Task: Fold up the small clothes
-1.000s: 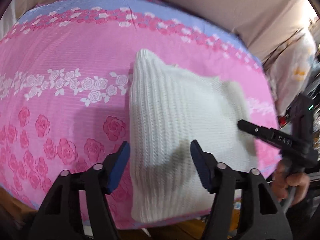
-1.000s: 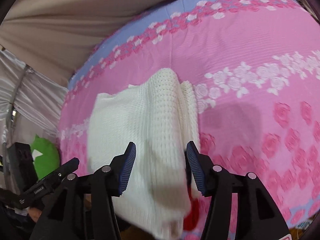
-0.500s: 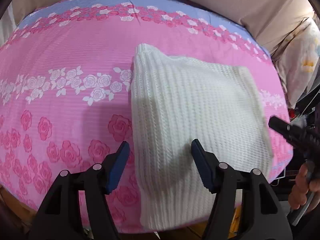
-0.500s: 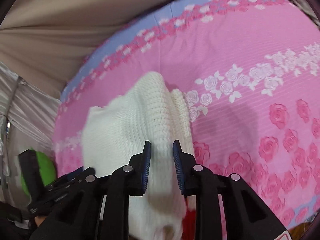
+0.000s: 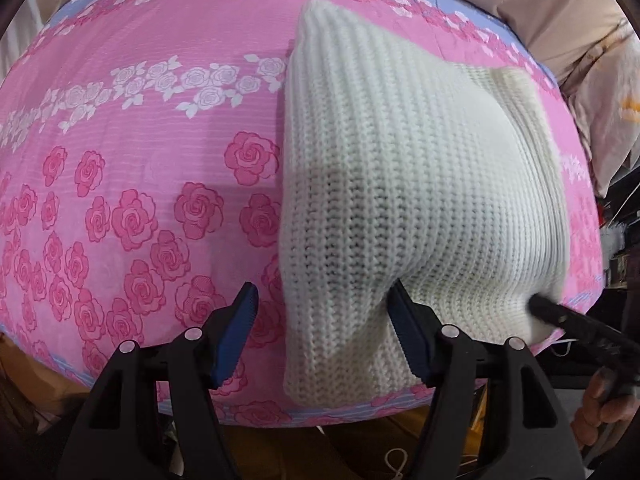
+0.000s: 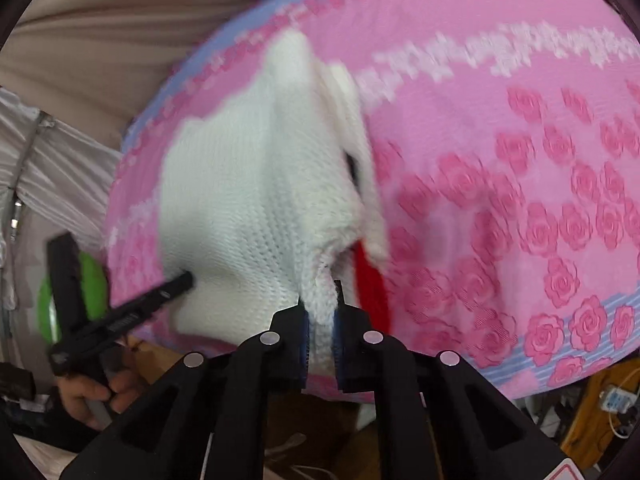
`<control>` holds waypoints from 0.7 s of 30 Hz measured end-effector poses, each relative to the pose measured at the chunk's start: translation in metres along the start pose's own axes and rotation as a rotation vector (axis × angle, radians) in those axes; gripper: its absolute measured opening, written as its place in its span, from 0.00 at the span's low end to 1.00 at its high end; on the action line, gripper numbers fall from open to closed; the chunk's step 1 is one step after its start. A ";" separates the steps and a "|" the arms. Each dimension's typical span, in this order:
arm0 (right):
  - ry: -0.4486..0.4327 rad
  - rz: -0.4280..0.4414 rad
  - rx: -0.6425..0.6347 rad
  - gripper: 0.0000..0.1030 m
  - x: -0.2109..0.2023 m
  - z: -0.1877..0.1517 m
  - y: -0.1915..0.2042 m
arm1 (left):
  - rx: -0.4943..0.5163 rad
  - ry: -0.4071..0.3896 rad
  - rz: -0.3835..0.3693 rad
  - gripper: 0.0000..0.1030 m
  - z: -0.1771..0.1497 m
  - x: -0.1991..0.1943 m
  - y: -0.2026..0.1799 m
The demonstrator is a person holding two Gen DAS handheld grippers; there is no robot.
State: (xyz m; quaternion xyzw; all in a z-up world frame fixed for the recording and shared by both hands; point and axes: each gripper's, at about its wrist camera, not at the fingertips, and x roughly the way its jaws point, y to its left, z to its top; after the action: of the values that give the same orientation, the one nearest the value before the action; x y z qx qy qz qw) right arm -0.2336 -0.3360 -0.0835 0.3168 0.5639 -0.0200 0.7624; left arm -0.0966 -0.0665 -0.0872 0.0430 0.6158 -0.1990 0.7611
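A white knitted garment point(image 5: 408, 184) lies folded on the pink rose-print sheet point(image 5: 132, 152). My left gripper point(image 5: 324, 332) is open, its jaws straddling the garment's near left edge, low over it. My right gripper point(image 6: 320, 320) is shut on the garment's near edge point(image 6: 260, 200) and lifts it into a ridge. A red part point(image 6: 370, 276) shows under the lifted fold. The right gripper's tip also shows in the left wrist view point(image 5: 560, 316) at the garment's right corner. The left gripper shows in the right wrist view point(image 6: 132, 308).
The sheet-covered surface ends just in front of both grippers point(image 6: 560, 360). A beige curtain point(image 6: 120, 20) hangs behind. A green object point(image 6: 88, 292) sits at the left below the surface. A patterned cloth point(image 5: 608, 92) lies at the far right.
My right gripper has closed on the garment's near edge and raised it. My left gripper has dropped closer to the garment and stays open.
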 end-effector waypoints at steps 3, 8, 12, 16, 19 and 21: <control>0.030 0.011 0.004 0.07 0.013 -0.003 -0.007 | 0.034 -0.017 0.031 0.62 -0.001 -0.010 -0.009; -0.097 0.007 0.019 0.23 -0.041 0.010 0.011 | 0.097 -0.131 0.021 0.61 0.012 -0.060 -0.023; -0.197 0.019 -0.035 0.24 -0.064 0.042 0.029 | 0.086 -0.158 -0.008 0.64 0.042 -0.057 -0.028; -0.158 -0.099 -0.122 0.46 -0.018 0.079 0.046 | 0.088 -0.076 0.049 0.63 0.053 -0.016 -0.025; -0.121 -0.082 -0.086 0.15 0.004 0.085 0.044 | 0.045 -0.054 0.026 0.65 0.054 -0.005 -0.014; -0.165 -0.067 -0.072 0.14 -0.004 0.082 0.041 | 0.036 -0.055 0.017 0.66 0.053 -0.005 -0.011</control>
State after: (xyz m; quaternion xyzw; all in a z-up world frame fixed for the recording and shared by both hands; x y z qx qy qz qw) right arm -0.1498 -0.3461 -0.0473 0.2674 0.5097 -0.0510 0.8161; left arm -0.0527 -0.0921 -0.0679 0.0565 0.5908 -0.2046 0.7784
